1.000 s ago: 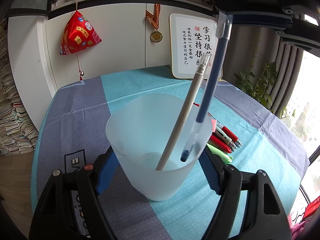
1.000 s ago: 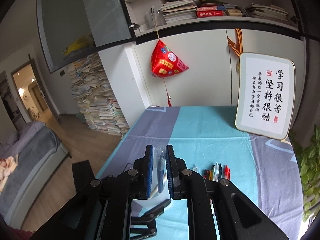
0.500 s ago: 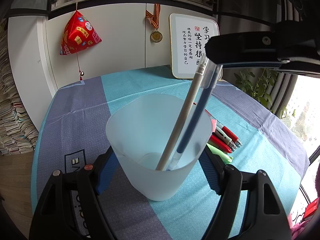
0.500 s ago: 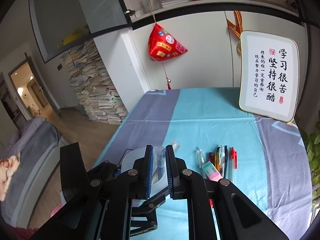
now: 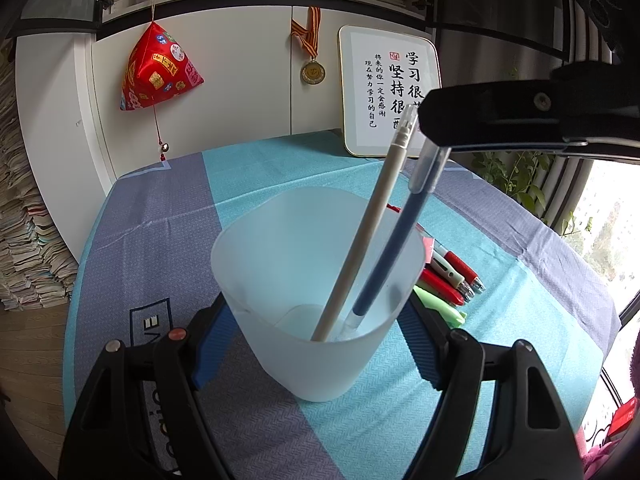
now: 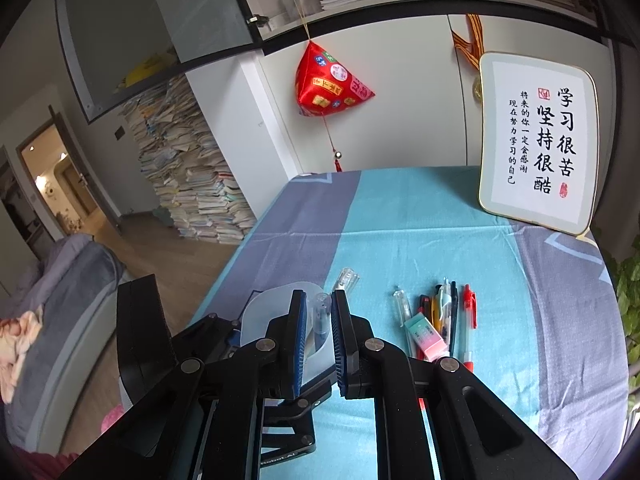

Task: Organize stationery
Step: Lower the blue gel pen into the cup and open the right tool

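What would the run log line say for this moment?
left tool: shut on cup | right tool: shut on blue pen, tip in cup | beige pen: in cup

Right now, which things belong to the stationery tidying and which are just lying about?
In the job: frosted cup, blue pen, beige pen, loose pens, eraser, left tongs, right tongs.
Just about: calligraphy board, red pouch, medal.

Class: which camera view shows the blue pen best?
The left wrist view: the blue pen shows nearly full length, tip down inside the cup. The right wrist view shows only its clear cap end between the right tool's fingers.
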The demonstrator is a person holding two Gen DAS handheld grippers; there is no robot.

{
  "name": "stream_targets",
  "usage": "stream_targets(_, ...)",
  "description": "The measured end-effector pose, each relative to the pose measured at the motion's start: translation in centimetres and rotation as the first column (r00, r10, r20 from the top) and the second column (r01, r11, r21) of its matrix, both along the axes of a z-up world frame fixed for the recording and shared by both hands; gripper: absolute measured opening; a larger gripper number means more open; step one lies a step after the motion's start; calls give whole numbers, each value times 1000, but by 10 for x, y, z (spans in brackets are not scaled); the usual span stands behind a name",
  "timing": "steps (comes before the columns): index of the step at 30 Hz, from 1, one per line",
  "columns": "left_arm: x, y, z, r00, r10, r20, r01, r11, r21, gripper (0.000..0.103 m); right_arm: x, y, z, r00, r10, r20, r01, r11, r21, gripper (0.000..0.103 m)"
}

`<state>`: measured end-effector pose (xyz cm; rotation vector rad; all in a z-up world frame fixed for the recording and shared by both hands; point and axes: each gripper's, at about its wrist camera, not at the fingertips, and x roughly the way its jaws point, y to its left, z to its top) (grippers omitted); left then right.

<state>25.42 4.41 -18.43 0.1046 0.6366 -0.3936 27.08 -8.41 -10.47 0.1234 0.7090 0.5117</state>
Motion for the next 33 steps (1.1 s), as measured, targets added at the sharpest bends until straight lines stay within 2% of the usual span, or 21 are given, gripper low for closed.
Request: stream_targets(33,-2,0,0,1000,-12,1,12,1000,3,75,-4,-5,-4,1000,-1,-6,1,1000,2,13)
